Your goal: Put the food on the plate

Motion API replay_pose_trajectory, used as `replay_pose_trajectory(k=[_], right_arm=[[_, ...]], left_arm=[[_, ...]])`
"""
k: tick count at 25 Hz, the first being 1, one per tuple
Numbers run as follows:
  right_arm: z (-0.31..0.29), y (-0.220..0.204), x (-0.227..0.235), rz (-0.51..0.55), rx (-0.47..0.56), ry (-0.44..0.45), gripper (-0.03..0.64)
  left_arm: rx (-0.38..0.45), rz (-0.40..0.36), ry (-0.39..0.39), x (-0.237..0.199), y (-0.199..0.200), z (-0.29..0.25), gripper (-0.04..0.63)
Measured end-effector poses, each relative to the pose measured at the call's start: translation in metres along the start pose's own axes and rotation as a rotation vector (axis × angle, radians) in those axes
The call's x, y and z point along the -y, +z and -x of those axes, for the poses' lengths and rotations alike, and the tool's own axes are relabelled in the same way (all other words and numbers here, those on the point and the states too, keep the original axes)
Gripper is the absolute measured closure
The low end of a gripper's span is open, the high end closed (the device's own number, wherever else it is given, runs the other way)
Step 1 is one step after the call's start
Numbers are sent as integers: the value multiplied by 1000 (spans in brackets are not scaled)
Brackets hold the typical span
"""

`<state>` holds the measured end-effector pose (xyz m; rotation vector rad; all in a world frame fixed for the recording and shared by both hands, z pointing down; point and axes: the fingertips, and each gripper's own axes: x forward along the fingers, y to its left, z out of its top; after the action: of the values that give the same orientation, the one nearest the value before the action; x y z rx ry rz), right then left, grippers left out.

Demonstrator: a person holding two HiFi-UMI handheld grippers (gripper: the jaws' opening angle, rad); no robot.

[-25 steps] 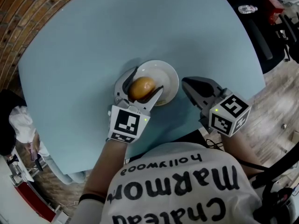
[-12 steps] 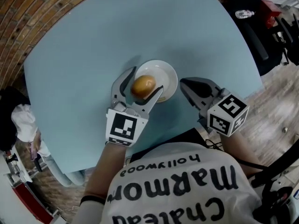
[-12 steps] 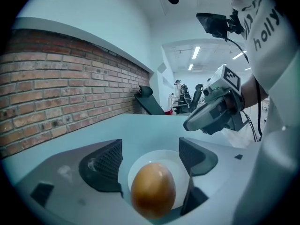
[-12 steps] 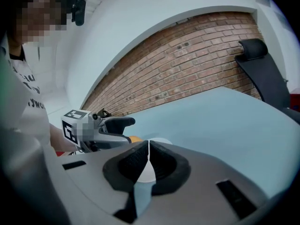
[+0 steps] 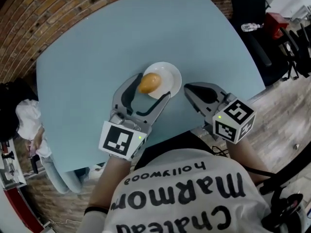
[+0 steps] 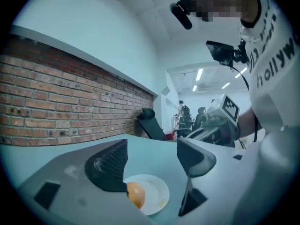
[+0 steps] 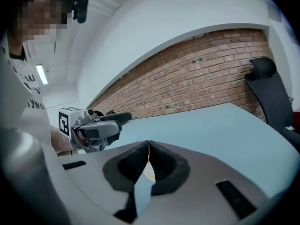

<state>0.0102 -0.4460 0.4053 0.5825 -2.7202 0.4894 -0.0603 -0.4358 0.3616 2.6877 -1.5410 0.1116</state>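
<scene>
A round orange-brown piece of food (image 5: 149,82) lies on the left side of a small white plate (image 5: 168,76) on the pale blue table (image 5: 97,47). My left gripper (image 5: 154,85) is open, with its fingertips spread on either side of the food's near edge and nothing in its grasp. In the left gripper view the food (image 6: 135,194) and plate (image 6: 154,198) sit below the wide-apart jaws of the left gripper (image 6: 152,165). My right gripper (image 5: 187,87) is shut and empty, just right of the plate. Its pads meet in the right gripper view (image 7: 148,156).
The table's rounded near edge (image 5: 184,130) runs just under both grippers. A black chair (image 7: 269,93) stands at the table's far side beside a brick wall (image 7: 197,88). Off the table at the upper right lie a clear bottle (image 5: 252,27) and dark equipment.
The left gripper's jaws spread apart off the food and drew back toward me. The food stays on the plate. The right gripper kept shut beside the plate.
</scene>
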Motion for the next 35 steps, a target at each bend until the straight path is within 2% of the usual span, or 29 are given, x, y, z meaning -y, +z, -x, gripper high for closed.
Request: replay_pose_trajectory(k=[1,3,6,8,15,20,25,30,35], right_arm=[[4,2,-5,2,10,0,607],[12,6,-13,11,31,-2,607],[24,12,-23,12,56,-4,607],[31,14,-29,16,69,-12,607],[48,18,-46,-4,99,-67,607],[48,9,-62,-22,84,-101,607],[46,4,-74,6,59,-123,607],[46,7,-81,39,49,-130,607],[46,7,-84,52,48,-140,607]], left_arm=[[15,15,-8,4,5,8,281],[49,52,-25,12,17,20,400],[53,73,-44,22,25,33,529],[42,66,-55,29,25,41,563],[47,89,4,30,26,75,589],[27,152,38,15,18,111,589],[19,155,62,8,10,133,589],[24,135,57,8,13,140,589],[32,149,64,4,11,144,589]])
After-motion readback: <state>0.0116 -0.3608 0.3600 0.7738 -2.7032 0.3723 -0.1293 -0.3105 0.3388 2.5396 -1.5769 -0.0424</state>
